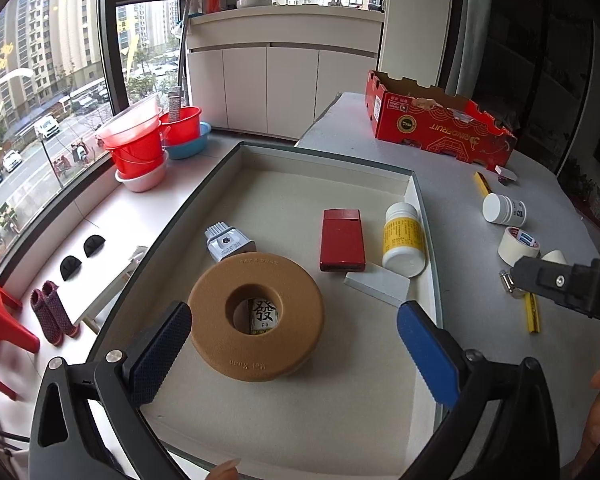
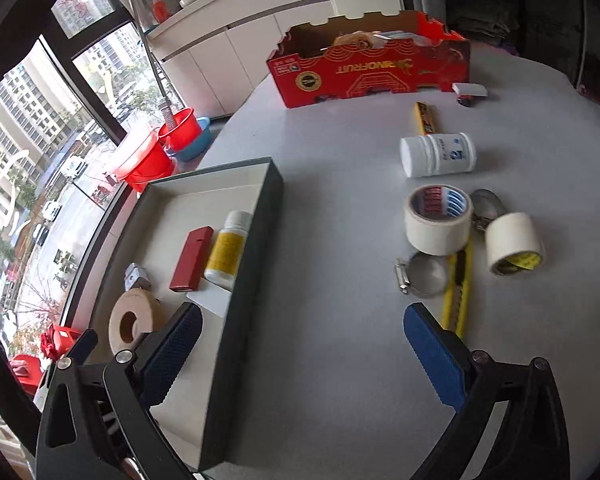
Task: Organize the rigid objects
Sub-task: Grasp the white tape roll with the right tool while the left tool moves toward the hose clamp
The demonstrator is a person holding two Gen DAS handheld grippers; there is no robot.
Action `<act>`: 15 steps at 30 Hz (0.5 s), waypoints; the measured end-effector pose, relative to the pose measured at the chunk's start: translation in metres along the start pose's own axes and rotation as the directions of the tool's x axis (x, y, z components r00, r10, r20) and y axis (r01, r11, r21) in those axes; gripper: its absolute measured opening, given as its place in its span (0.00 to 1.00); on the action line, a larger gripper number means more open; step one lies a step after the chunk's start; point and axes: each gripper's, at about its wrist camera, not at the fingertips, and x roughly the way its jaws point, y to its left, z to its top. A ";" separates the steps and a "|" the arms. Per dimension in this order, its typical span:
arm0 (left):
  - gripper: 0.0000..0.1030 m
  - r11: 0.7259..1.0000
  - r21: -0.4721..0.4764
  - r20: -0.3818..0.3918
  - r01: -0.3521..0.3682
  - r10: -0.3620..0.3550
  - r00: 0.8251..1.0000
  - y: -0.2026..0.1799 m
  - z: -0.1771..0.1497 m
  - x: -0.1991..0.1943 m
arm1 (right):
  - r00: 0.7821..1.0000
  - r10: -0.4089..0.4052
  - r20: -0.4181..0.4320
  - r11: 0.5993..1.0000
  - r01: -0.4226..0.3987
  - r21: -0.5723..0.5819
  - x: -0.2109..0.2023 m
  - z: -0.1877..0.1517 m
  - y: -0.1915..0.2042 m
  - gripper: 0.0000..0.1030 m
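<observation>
Left wrist view showed my left tongs (image 1: pixel 294 354) spread wide and released, hanging over the shallow tray (image 1: pixel 324 162) with nothing between the pads. Right below them lay the tan ring (image 1: pixel 256 318), flat on the tray floor, a mahjong tile (image 1: pixel 265 312) peeking through its hole. Just behind the ring sat a small grey plug (image 1: pixel 229 242), touching its far edge. Further right in the tray lay the red case (image 1: pixel 342 240), the yellow-labelled bottle (image 1: pixel 403 240) on its side beside it, and a pale flat block (image 1: pixel 378 283) near the tray's right wall. Over on the right wrist view, my right tongs (image 2: pixel 302 354) were released too, wide apart above the grey counter (image 2: pixel 340 320), straddling the tray's dark edge. Still out on the counter were the white bottle (image 2: pixel 438 155) on its side, a white tape roll (image 2: pixel 438 216), a second tape roll (image 2: pixel 514 244) tipped over, a yellow utility knife (image 2: pixel 458 292) and a metal hose clamp (image 2: pixel 424 274) just beside it. The red fruit box (image 2: pixel 370 70) stood at the far end.
</observation>
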 end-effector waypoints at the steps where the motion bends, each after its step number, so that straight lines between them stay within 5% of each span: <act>1: 1.00 1.000 0.003 -0.002 0.011 -0.011 1.000 -0.004 -0.002 -0.003 | 0.999 -0.042 0.003 0.999 0.042 0.020 -0.005 -0.007 -0.016 0.98; 5: 1.00 0.999 0.027 -0.001 0.025 -0.025 1.000 -0.024 -0.011 -0.016 | 0.980 -0.196 0.017 0.973 0.192 0.127 -0.018 -0.014 -0.084 0.98; 9: 1.00 0.997 0.026 -0.011 0.073 -0.073 0.997 -0.041 -0.018 -0.025 | 0.972 -0.233 0.010 0.947 0.225 0.228 -0.018 -0.002 -0.132 0.98; 15: 1.00 0.993 0.053 -0.049 0.106 -0.103 0.993 -0.069 -0.018 -0.023 | 0.969 -0.246 0.007 0.960 0.243 0.139 0.010 0.023 -0.129 0.98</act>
